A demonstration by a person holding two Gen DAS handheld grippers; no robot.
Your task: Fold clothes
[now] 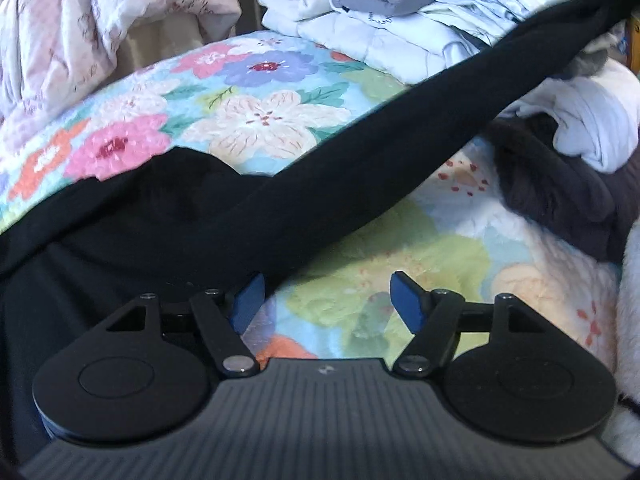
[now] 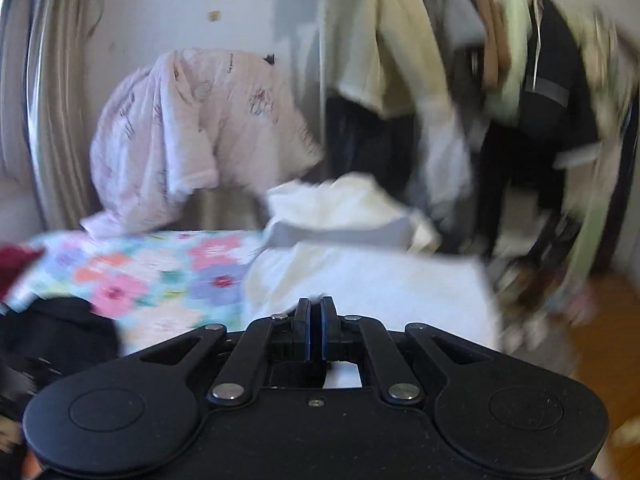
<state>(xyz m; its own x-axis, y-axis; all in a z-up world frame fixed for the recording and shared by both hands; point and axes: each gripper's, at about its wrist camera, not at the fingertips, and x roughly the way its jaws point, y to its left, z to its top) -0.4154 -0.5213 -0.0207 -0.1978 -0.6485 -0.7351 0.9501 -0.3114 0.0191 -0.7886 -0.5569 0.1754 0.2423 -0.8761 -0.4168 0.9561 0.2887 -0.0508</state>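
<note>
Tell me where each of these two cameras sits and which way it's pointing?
Left wrist: sits on the left gripper, looking along its open fingers over a black garment on the floral bedspread toward folded whites.
Right wrist: sits on the right gripper, fingers together, facing a pink quilt and hanging clothes; blurred.
Shared: the bedspread, pink quilt, folded whites and black garment.

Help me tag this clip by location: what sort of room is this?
Most likely a bedroom: a floral bedspread covers what looks like a bed, folded clothes are stacked on it, and garments hang on a clothes rack beside it.
</note>
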